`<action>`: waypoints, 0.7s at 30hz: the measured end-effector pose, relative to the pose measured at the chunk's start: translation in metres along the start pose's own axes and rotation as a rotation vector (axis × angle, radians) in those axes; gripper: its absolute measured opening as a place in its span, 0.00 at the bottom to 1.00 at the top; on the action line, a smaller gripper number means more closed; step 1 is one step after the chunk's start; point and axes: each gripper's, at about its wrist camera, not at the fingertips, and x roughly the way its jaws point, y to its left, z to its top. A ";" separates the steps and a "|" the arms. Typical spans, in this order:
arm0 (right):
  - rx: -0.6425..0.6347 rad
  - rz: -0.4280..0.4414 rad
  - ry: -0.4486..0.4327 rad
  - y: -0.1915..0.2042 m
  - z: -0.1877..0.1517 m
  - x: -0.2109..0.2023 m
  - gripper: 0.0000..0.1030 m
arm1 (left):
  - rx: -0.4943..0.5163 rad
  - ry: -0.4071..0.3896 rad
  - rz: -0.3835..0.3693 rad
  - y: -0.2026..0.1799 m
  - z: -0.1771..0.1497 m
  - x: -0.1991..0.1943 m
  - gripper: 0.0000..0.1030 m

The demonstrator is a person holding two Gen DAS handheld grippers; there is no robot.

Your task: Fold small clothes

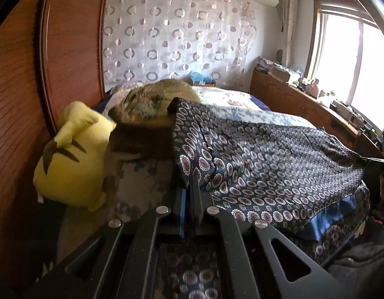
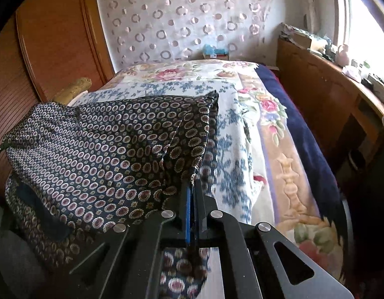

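A dark navy garment [image 1: 261, 159] printed with small round medallions is spread over the near part of the bed; the right wrist view shows the same garment [image 2: 97, 154] draped on the left. My left gripper [image 1: 190, 186] is shut on its near left edge, with cloth hanging below the fingers. My right gripper [image 2: 193, 186] is shut on the garment's right edge, and a flap of it dangles under the jaws. The cloth stretches between the two grippers, partly lifted off the bed.
A yellow plush toy [image 1: 69, 164] and a brown furry cushion [image 1: 152, 104] lie at the bed's left by the wooden wardrobe [image 1: 30, 74]. A floral bedspread [image 2: 274, 134] covers the bed. A cluttered wooden sideboard [image 2: 341, 94] runs under the window at right.
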 end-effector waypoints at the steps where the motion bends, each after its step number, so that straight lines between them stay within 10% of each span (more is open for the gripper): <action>1: 0.006 0.004 0.001 -0.001 -0.002 0.002 0.01 | -0.002 0.008 0.000 0.001 -0.004 -0.001 0.03; 21: -0.040 -0.036 0.073 0.004 0.010 0.006 0.01 | 0.092 0.131 0.021 -0.005 -0.027 -0.011 0.03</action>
